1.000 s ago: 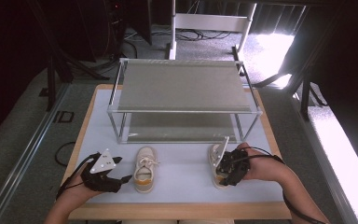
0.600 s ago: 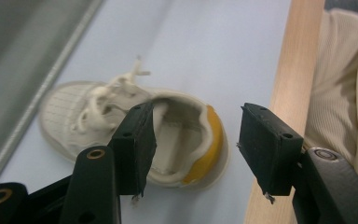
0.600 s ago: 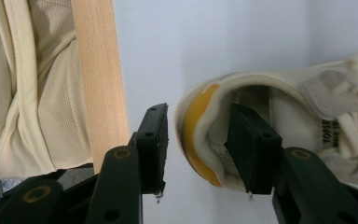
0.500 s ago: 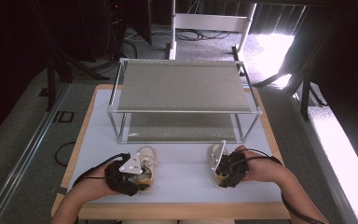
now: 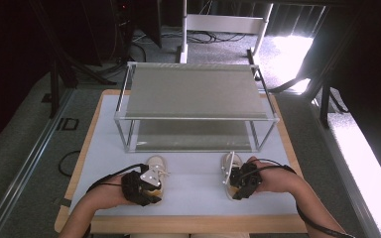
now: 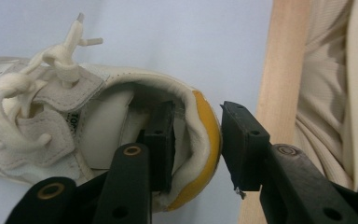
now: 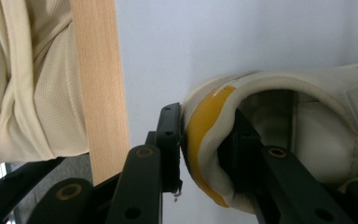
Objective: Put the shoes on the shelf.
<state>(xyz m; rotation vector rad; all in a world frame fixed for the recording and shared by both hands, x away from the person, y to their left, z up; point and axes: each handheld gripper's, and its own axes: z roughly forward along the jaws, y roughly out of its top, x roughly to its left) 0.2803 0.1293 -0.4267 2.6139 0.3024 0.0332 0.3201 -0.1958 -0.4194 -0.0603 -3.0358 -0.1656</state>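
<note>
Two cream sneakers with yellow heel tabs lie on the white table, toes toward the rack: the left shoe (image 5: 156,165) and the right shoe (image 5: 228,163). My left gripper (image 5: 146,186) stands at the left shoe's heel. In the left gripper view it (image 6: 198,116) is open, one jaw inside the shoe (image 6: 51,116), the other just outside the heel with a thin gap. My right gripper (image 5: 239,179) is at the right shoe's heel. In the right gripper view it (image 7: 205,121) is shut on the heel of that shoe (image 7: 307,121), one jaw on the yellow tab, one inside.
A metal-framed rack (image 5: 193,91) with two grey shelves stands across the back of the table. The table's wooden front edge (image 6: 279,70) lies just behind both heels, with the person's beige clothing (image 7: 23,79) beyond it. Bare white tabletop (image 5: 193,168) lies between the shoes.
My left gripper has moved right from the table's left front to the left shoe's heel and straddles it. The right gripper has stayed on the right shoe's heel.
</note>
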